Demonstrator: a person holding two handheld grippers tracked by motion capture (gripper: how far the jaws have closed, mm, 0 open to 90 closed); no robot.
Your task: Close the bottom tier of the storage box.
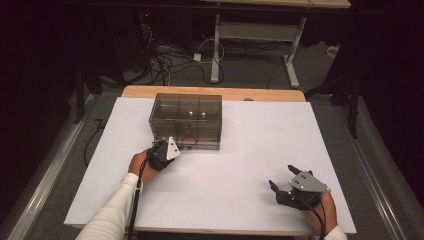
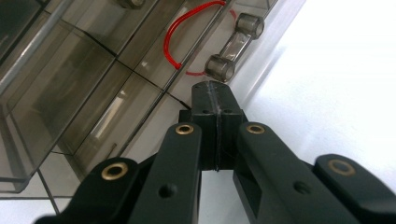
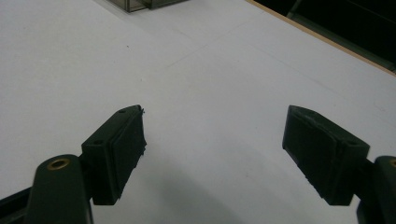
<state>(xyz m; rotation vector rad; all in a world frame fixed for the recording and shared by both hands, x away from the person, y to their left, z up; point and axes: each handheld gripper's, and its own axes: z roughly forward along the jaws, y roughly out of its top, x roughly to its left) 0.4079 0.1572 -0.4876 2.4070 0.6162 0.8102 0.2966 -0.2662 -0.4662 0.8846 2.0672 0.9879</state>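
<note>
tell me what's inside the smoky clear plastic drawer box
Inside the smoky clear plastic drawer box, a red wire loop shows behind the front drawer; two small pale things sit above, too blurred to identify.

Left gripper (image 1: 172, 148): jaws closed pad to pad with nothing between them, tips aimed away from the person, held by the left hand (image 1: 136, 162), forearm in a white sleeve (image 1: 114, 210). Right gripper (image 1: 284, 177): jaws spread wide, empty, held low by the right hand (image 1: 327, 210).

A smoky clear drawer box (image 1: 186, 120) stands at the table's (image 1: 250, 150) far left; the white surface around it lies open
</note>
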